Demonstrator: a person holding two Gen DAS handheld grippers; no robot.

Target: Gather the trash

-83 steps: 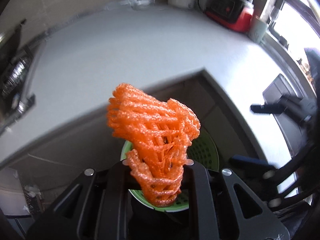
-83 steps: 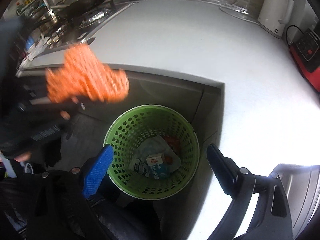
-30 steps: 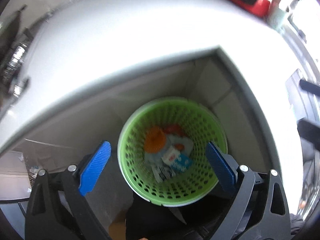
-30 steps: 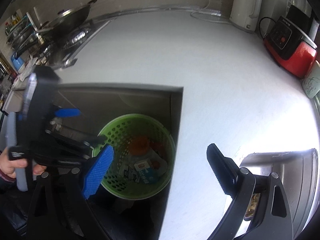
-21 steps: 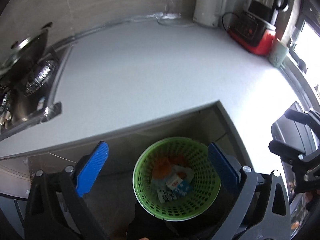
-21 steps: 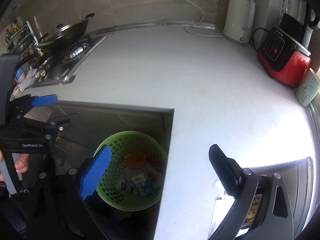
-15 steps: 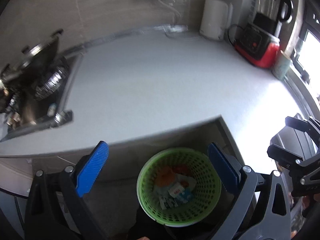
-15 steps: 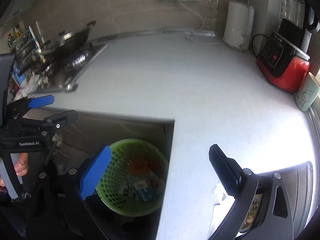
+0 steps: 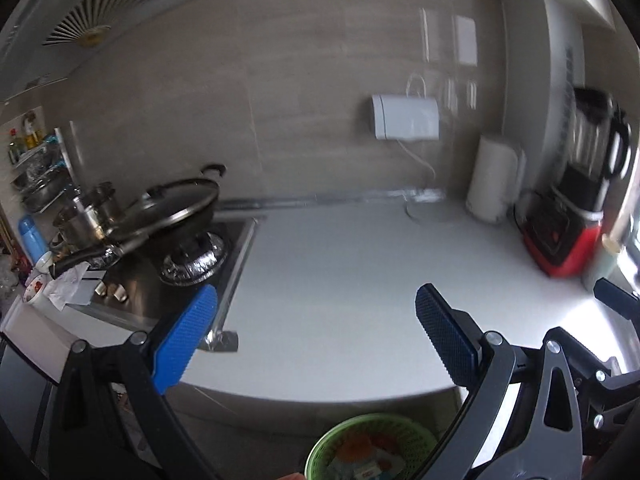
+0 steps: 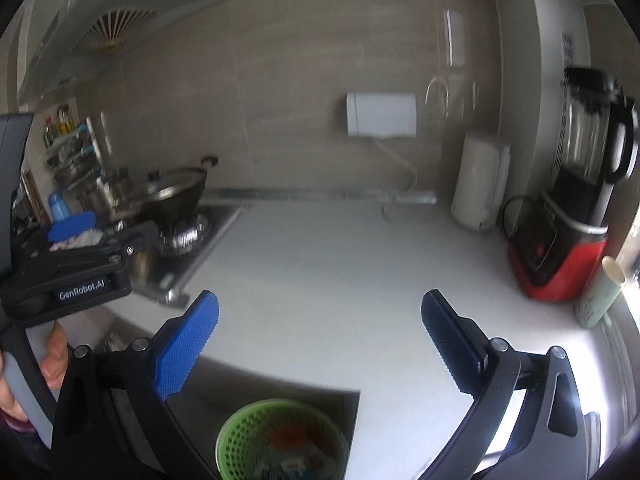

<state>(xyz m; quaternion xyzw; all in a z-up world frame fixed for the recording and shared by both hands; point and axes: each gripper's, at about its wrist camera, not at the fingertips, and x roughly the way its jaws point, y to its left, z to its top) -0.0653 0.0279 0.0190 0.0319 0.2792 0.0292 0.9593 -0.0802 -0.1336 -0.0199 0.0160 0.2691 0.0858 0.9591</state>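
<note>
At far left, a stove (image 9: 192, 256) holds a lidded dark wok (image 9: 172, 208) with a long handle, and a steel pot (image 9: 86, 212) sits behind it. In the right wrist view a hand (image 10: 52, 352) grips the handle of the left claw (image 10: 100, 232), seen side-on.

In the left wrist view the left claw (image 9: 316, 340) stands wide open with nothing between its ribbed blue pads. The right claw (image 10: 320, 344) has just been opening and is also spread wide, with nothing between its pads.

Both claws point out over a smooth, pale grey desk (image 9: 360, 280) with a curved front edge. Below that edge, down on the floor, sits the round green plastic basket (image 10: 280, 440). It stands upright with its mouth facing up, and its wall is pierced with rows of small holes. Inside lies the trash (image 10: 296, 452): an orange lump and crumpled pale wrappers, too blurred to tell which way any piece points.

Towards the right, against the wall, stand a white cylindrical kettle (image 9: 494, 178) and then a blender (image 10: 576, 208) with a red base and a dark-lidded clear jug.
</note>
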